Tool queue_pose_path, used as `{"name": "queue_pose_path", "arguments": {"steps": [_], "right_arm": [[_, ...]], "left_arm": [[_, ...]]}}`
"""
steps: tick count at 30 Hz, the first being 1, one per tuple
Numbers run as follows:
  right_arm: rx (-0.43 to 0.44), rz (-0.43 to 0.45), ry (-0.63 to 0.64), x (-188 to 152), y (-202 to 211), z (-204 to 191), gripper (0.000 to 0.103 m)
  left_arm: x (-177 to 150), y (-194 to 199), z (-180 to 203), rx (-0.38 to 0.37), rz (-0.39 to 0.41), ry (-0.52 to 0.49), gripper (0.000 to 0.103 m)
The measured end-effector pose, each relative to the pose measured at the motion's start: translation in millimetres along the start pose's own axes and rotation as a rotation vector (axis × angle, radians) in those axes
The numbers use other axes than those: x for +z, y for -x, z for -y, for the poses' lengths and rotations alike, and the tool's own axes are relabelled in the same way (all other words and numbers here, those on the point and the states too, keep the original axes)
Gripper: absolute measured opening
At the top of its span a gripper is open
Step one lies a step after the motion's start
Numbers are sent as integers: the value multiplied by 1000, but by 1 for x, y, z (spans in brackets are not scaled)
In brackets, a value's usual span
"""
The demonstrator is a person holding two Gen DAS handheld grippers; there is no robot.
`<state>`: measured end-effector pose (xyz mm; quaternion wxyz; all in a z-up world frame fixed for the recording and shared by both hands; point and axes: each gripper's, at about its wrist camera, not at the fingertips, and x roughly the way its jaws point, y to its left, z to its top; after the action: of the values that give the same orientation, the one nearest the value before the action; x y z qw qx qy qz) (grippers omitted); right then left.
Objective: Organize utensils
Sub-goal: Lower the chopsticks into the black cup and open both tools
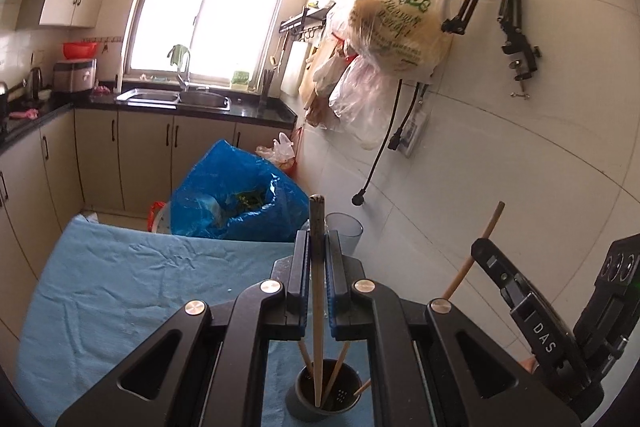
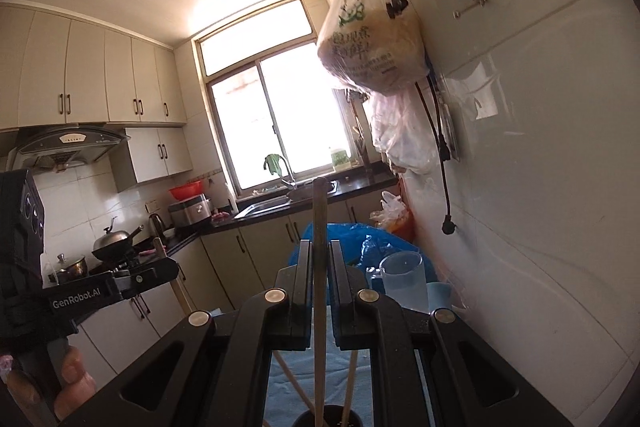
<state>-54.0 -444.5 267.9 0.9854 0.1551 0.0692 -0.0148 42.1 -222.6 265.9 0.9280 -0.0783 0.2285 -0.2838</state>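
Jaws of both grippers pinch upright chopsticks (image 1: 317,267).

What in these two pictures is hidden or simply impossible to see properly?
- Left wrist view: the dark holder is partly covered by the left gripper; its base is cut off by the bottom edge.
- Right wrist view: only the holder's rim shows.
- Both views: the window is overexposed; nothing outside is visible.
- The blue bag's contents are too small to identify.

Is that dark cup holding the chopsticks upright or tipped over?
Upright: the dark utensil cup stands on the blue cloth, mouth up, chopsticks leaning inside.
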Motion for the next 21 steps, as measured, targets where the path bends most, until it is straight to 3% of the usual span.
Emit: {"name": "queue_pose_path", "arguments": {"steps": [7,21], "right_arm": [[-27,-57,-28,-15,-29,18,8],[-26,-273,-50,-70,-73,32,8]], "left_arm": [[-17,-35,-4,9,-52,24,7],[-52,-73,-14,27,-177,13,7]]}}
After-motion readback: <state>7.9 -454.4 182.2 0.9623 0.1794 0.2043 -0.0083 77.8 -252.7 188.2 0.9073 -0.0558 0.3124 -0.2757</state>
